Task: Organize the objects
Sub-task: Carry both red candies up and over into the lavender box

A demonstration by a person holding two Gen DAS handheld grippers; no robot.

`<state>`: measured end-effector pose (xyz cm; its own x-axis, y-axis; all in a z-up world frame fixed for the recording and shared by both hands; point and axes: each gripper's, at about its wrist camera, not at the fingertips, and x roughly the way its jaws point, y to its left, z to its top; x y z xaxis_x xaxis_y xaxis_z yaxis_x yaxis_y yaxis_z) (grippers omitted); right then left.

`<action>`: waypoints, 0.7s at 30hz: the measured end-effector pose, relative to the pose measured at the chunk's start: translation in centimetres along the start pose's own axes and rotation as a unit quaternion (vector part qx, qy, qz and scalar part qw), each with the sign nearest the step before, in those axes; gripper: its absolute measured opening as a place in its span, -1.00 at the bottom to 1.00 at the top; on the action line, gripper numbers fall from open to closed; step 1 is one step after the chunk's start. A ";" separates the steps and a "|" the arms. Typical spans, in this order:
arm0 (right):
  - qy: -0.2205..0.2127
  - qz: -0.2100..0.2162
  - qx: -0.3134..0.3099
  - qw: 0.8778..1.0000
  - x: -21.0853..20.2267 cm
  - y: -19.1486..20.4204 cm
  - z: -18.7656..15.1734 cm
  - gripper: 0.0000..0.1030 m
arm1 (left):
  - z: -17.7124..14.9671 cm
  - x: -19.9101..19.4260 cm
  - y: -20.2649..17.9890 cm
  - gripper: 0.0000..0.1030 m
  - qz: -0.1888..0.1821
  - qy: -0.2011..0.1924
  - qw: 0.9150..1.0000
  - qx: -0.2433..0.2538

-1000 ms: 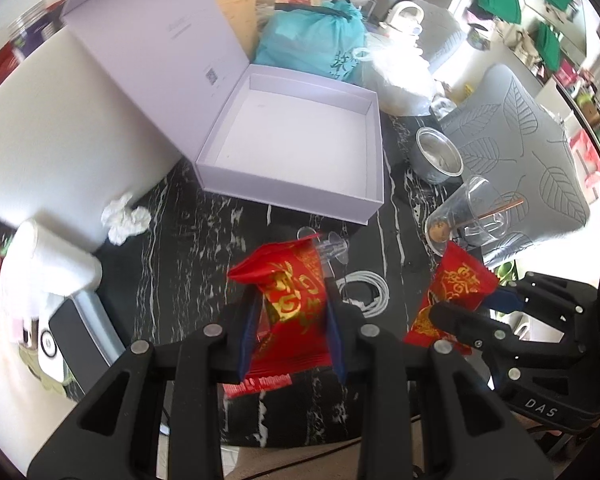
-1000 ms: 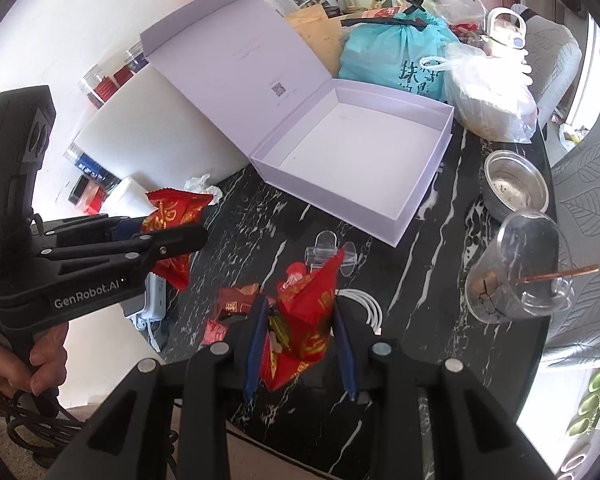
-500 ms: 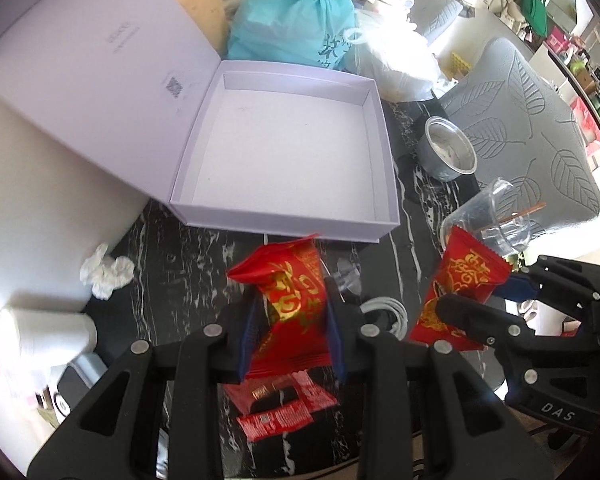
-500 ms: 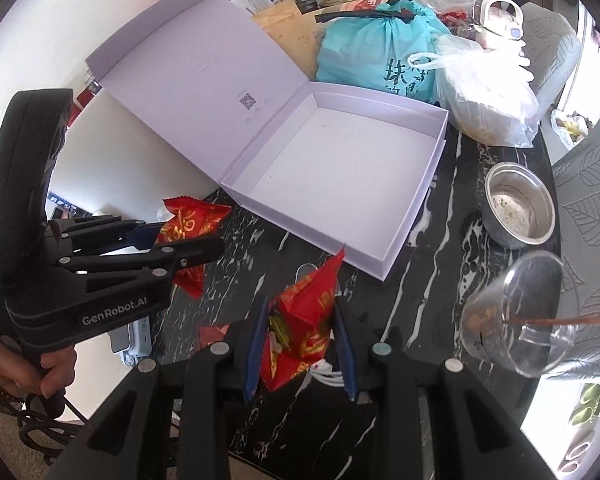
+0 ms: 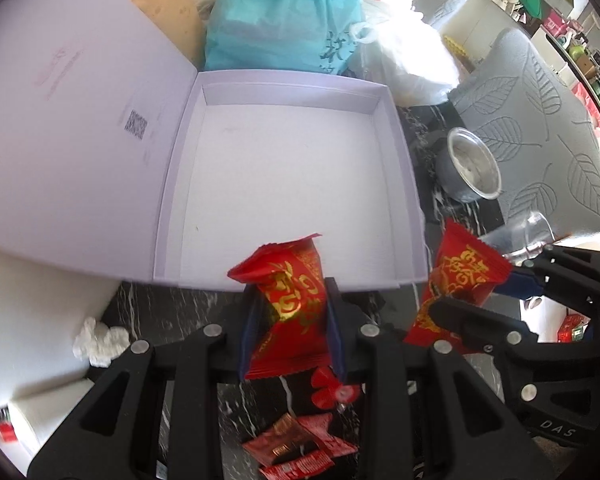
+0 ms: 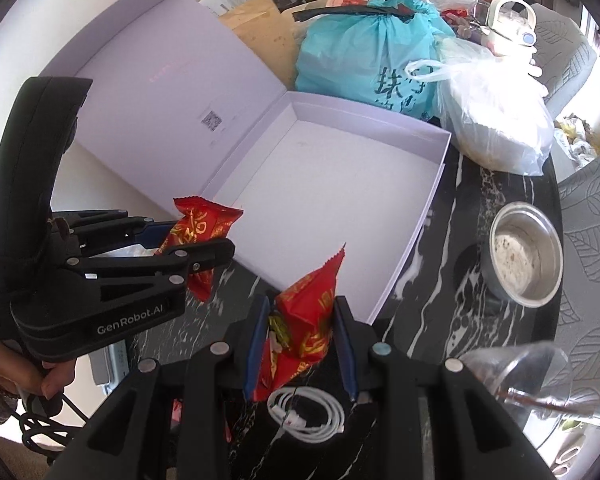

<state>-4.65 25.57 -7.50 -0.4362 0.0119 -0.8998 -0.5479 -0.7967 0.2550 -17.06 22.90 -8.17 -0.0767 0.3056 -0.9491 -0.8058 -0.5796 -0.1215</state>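
Note:
An open, empty lilac box (image 5: 288, 184) lies on the black marble table, lid folded back to the left; it also shows in the right wrist view (image 6: 340, 200). My left gripper (image 5: 292, 304) is shut on a red snack packet (image 5: 294, 304), held just above the box's near wall. My right gripper (image 6: 302, 320) is shut on another red snack packet (image 6: 306, 320), held by the box's near right corner. Each gripper shows in the other's view, the right gripper (image 5: 480, 304) and the left gripper (image 6: 204, 240). More red packets (image 5: 300, 452) lie on the table below.
Behind the box stand a teal bag (image 5: 284, 20) and a white plastic bag (image 6: 496, 120). A steel bowl (image 6: 526, 254) and a clear plastic cup (image 6: 540, 392) stand to the right. A white cable (image 6: 308, 412) and a crumpled tissue (image 5: 100, 340) lie on the table.
Both grippers have moved forward toward the box, each still holding its red packet. The box now fills more of both views.

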 end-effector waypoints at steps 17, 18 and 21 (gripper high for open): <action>-0.016 -0.016 0.032 0.999 2.6 -2.0 6.1 -0.39 | 6.4 2.5 2.7 -0.45 0.031 -0.005 1.000 -0.002; -0.017 -0.016 0.033 0.999 2.8 -2.1 6.4 -0.39 | 6.8 2.7 2.9 -0.45 0.030 -0.002 1.000 -0.004; -0.019 -0.019 0.035 0.999 3.3 -2.4 7.4 -0.38 | 7.5 3.4 3.1 -0.45 0.028 0.004 1.000 -0.006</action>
<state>-10.01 32.00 -8.45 -0.4399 0.0647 -0.8957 -0.6126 -0.7509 0.2466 -24.21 27.78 -9.57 -0.1168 0.2654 -0.9570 -0.7928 -0.6054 -0.0711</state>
